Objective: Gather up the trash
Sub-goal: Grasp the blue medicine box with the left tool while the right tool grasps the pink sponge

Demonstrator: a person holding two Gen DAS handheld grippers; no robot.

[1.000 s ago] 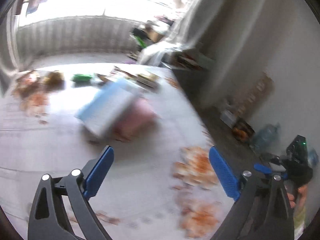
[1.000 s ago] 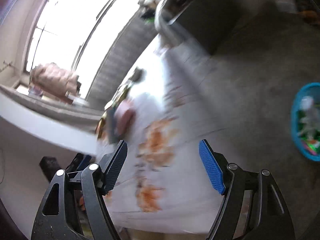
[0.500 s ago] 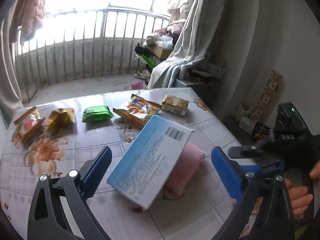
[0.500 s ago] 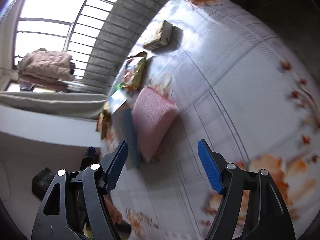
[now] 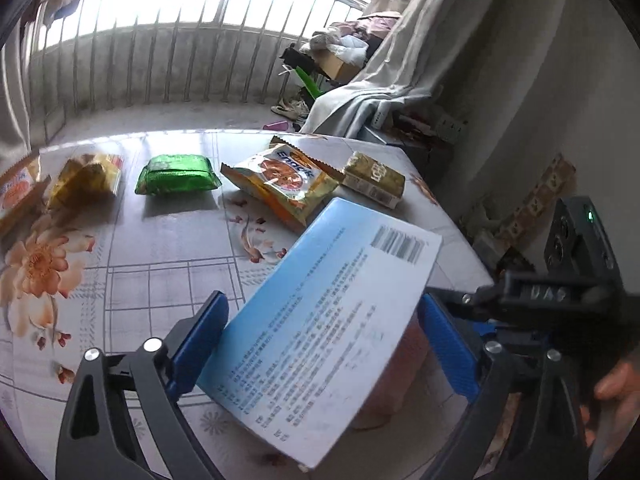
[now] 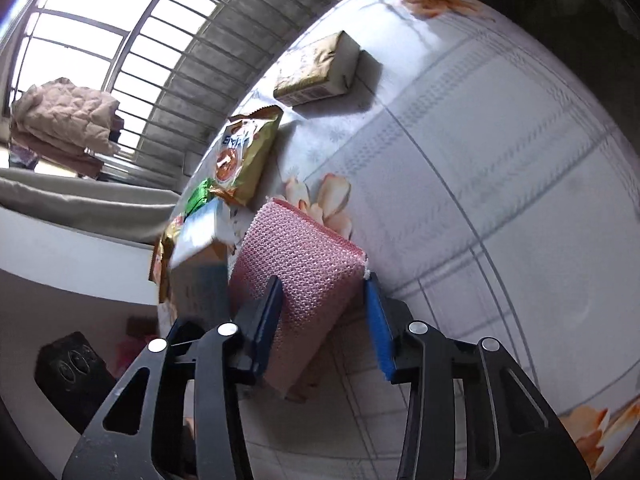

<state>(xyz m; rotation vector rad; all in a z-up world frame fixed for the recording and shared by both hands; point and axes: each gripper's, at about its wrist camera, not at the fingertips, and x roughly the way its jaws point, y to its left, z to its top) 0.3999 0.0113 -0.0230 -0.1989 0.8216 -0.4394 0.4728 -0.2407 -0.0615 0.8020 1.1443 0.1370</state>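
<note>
On the counter: a flowered cloth covers the counter (image 5: 168,280); a row of snack packs lies at the far side, near the railing
Blue box: a flat blue and white box (image 5: 320,332) with small print and a bar code; it tilts up, leaning on the pink sponge; it sits between the left jaws
Left gripper: the left gripper (image 5: 320,344) has its jaws spread wide and free — one blue pad on each side of the box; the left pad is just beside the box edge; I cannot tell if it touches
Pink sponge: the pink sponge (image 6: 300,272) lies on the counter, partly under the box
Right gripper: the right gripper (image 6: 326,320) has its jaws round the near end of the sponge; they have just been closing; the left pad presses the sponge side; the right pad touches its corner — a grasp on the sponge
Snack packs: a gold box (image 5: 374,180); an orange noodle bag (image 5: 284,182); a green pack (image 5: 176,174); a yellow bag (image 5: 86,180); all well apart from the jaws
Person: a hand (image 5: 616,396) shows at the right edge, behind the right gripper
</note>
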